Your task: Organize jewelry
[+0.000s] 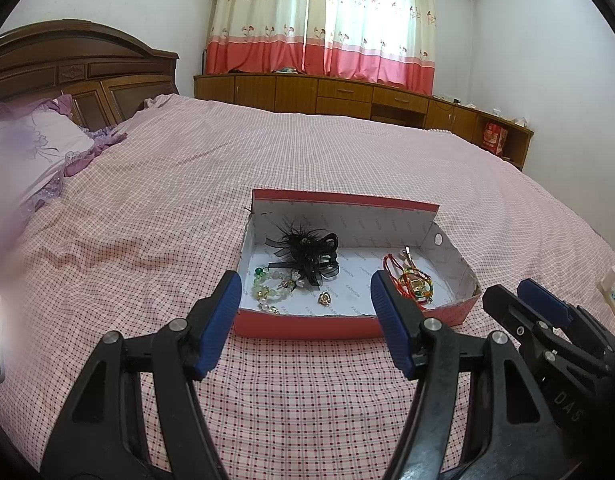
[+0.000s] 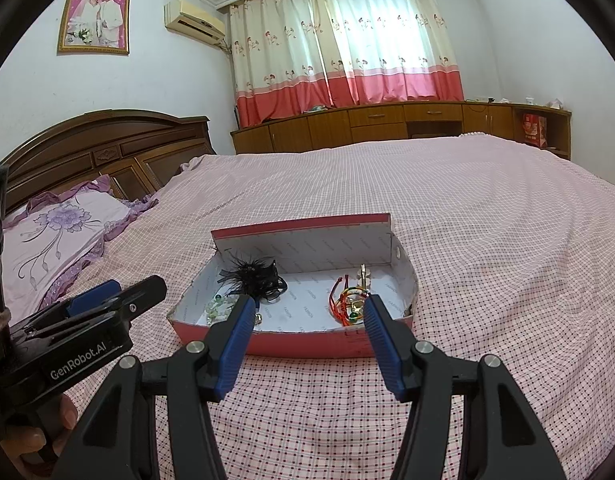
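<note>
Both tongs, left and right, hang spread and empty just short of the red box on the bed. Beaded bracelet, black feather clip and red cords all lie inside. Fits either sorting underway or finished; can't tell which.

Matt cardboard box, checked cloth bedspread, seemingly glassy bead bracelet.
</note>
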